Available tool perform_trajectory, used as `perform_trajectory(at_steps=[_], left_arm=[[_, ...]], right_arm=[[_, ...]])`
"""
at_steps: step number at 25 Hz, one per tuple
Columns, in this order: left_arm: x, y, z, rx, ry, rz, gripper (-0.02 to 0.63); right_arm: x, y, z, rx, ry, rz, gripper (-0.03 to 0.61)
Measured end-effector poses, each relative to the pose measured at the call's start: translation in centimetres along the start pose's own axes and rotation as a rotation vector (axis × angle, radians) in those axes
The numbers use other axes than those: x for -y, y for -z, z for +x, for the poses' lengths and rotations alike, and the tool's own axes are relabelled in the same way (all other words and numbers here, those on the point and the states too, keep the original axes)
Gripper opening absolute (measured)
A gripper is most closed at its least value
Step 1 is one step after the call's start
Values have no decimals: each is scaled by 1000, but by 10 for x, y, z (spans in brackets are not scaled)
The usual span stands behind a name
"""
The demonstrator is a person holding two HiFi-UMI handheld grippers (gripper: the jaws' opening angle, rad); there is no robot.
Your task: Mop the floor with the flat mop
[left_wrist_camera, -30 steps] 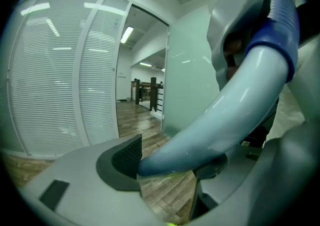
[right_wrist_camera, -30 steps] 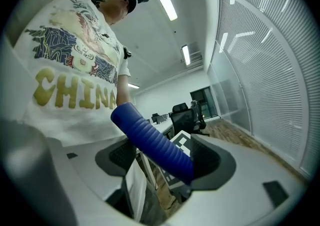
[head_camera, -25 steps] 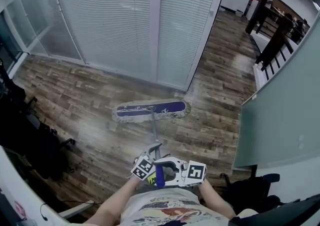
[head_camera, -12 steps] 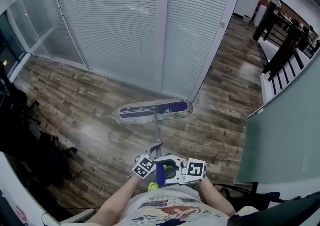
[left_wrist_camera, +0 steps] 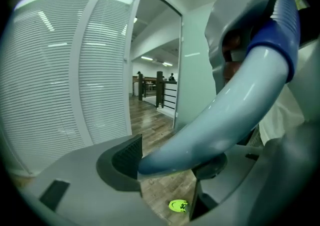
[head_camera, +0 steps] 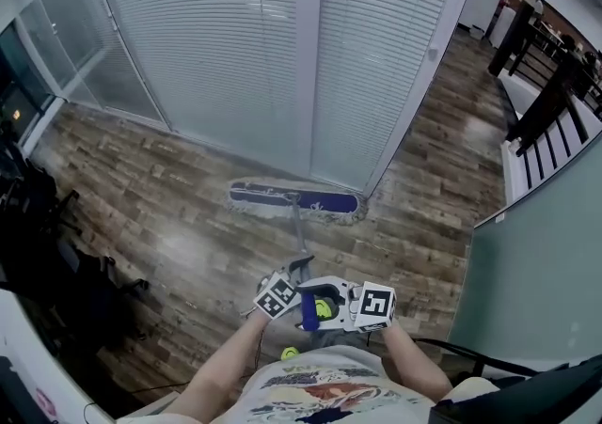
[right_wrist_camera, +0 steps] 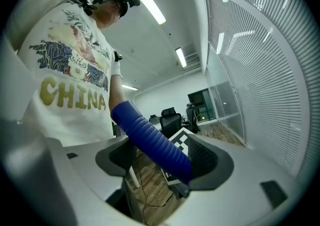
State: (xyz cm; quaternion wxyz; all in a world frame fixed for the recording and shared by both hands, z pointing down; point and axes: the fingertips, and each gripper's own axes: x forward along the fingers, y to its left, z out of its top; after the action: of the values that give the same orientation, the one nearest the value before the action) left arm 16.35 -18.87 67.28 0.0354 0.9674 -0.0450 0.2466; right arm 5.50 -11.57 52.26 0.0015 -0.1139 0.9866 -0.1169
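The flat mop head (head_camera: 294,200), blue with a pale fringe, lies flat on the wood floor (head_camera: 169,225) at the foot of the blind-covered glass wall. Its grey pole (head_camera: 299,236) runs back toward me to a blue ribbed grip (head_camera: 308,314). In the head view my left gripper (head_camera: 299,274) is shut on the pole just above that grip. My right gripper (head_camera: 310,311) is shut on the blue grip itself. In the left gripper view, the left gripper (left_wrist_camera: 165,162) pinches the pale pole (left_wrist_camera: 220,115). The right gripper view shows the right gripper (right_wrist_camera: 165,157) clamping the blue grip (right_wrist_camera: 150,142).
Glass walls with white blinds (head_camera: 282,55) stand right behind the mop head. Black office chairs (head_camera: 38,253) crowd the left side. A frosted glass panel (head_camera: 536,262) and a dark railing (head_camera: 550,102) stand at the right. A small yellow-green disc (head_camera: 290,353) lies on the floor by my feet.
The mop head has slid away from me toward the foot of the blinds and swung so that its left end lies farther off. Both grippers keep their hold on the handle.
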Motion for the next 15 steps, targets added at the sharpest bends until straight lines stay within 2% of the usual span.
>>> perform_trajectory(at_steps=[2, 7, 15], left_arm=[[7, 5, 1, -20, 8, 15, 236], [20, 7, -15, 28, -27, -34, 236], [94, 52, -76, 22, -13, -8, 236]], right_arm=[[-6, 6, -1, -9, 8, 7, 300], [-26, 5, 7, 1, 20, 8, 299], [-116, 35, 57, -28, 12, 10, 301]])
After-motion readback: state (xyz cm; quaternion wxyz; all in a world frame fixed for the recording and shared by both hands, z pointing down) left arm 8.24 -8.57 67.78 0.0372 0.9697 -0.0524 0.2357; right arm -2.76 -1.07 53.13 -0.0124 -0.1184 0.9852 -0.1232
